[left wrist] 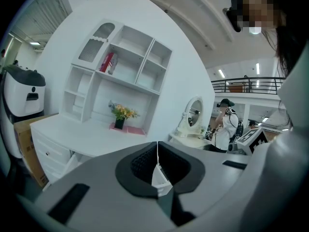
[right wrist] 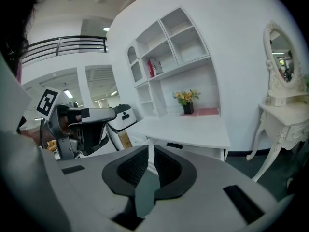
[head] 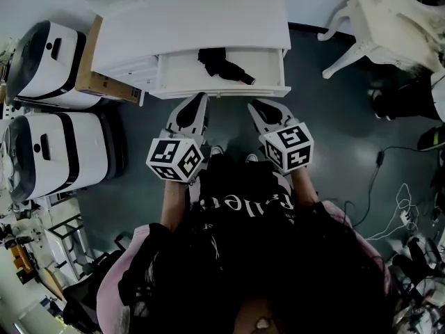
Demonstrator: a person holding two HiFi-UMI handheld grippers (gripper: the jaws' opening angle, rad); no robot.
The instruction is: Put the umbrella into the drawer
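The folded black umbrella (head: 224, 64) lies inside the open drawer (head: 221, 90) of the white desk (head: 201, 19). Both grippers hover side by side just in front of the drawer, clear of the umbrella. My left gripper (head: 199, 97) points at the drawer's left half; its jaws meet tip to tip with nothing between them (left wrist: 157, 148). My right gripper (head: 258, 105) points at the drawer's right half, its dark pads (right wrist: 166, 166) drawn together and holding nothing. The umbrella does not show in either gripper view.
Two white machines (head: 49, 54) (head: 59, 152) and a cardboard box (head: 97, 82) stand left of the desk. A white ornate table (head: 389, 26) is at the right, with cables (head: 396, 200) on the dark floor. A flower pot (left wrist: 119, 115) sits on the desktop under the shelves.
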